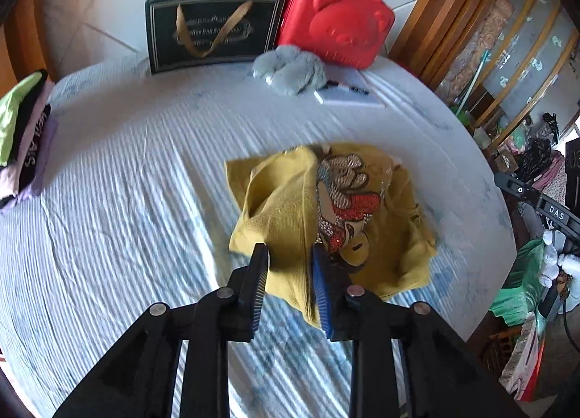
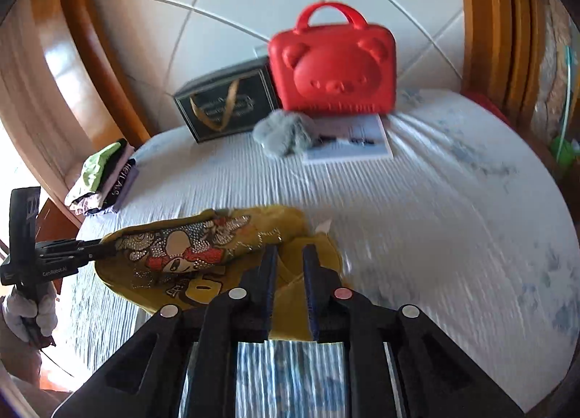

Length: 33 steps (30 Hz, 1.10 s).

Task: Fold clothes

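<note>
A mustard-yellow top point(image 1: 282, 208) with a sequinned cartoon patch point(image 1: 344, 197) lies crumpled and partly folded over itself on the striped white bedspread point(image 1: 127, 182). My left gripper point(image 1: 289, 255) hovers open at the top's near edge, and yellow fabric shows in the gap between its fingers. In the right wrist view the left gripper point(image 2: 105, 249) reaches the garment's left edge. My right gripper point(image 2: 290, 258) is open over the yellow top point(image 2: 301, 226), at its right part. In the left wrist view the right gripper point(image 1: 507, 182) sits off the bed's right side, held by a gloved hand point(image 1: 558, 258).
At the bed's far end stand a red bear-faced case point(image 1: 337, 23) and a dark gift box point(image 1: 214, 30). In front of them lie a grey fluffy item point(image 1: 290, 70) and a white booklet point(image 1: 348, 93). Folded clothes point(image 1: 21, 142) are stacked at the left edge. Clutter lies beyond the right edge.
</note>
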Each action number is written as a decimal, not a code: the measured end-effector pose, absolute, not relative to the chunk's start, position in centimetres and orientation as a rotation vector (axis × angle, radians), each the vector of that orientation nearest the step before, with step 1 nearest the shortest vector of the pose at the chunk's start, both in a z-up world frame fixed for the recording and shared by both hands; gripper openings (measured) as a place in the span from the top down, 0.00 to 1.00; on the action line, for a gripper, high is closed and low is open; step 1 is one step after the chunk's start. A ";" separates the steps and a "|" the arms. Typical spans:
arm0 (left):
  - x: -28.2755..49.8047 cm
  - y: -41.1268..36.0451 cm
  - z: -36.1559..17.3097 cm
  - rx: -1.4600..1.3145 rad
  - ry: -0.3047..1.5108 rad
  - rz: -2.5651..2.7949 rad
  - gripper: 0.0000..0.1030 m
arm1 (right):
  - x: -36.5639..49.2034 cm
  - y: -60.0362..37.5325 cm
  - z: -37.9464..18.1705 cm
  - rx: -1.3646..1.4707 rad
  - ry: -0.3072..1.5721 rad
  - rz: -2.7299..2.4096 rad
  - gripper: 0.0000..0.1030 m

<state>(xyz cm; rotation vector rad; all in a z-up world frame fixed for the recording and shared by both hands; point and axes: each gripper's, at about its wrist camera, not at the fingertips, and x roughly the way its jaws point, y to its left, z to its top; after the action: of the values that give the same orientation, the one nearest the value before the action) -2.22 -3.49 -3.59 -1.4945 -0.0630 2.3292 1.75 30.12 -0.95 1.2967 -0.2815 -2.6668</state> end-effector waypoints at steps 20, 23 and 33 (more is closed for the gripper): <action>-8.5 3.1 -9.1 -1.484 0.142 2.408 0.33 | -3.2 32.0 -10.8 1.510 -0.253 -2.563 0.50; -8.9 2.5 -10.7 -1.543 0.087 2.400 0.67 | -4.7 31.4 -11.6 1.534 -0.187 -2.532 0.42; -5.6 -6.5 -8.4 -1.562 -0.119 2.652 0.89 | -4.2 28.2 -10.0 1.467 -0.139 -2.477 0.97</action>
<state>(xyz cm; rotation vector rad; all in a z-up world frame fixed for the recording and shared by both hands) -5.63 -6.49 -8.39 -1.5624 -0.1191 2.6516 -4.19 28.17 -10.01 1.4669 -0.1391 -2.4772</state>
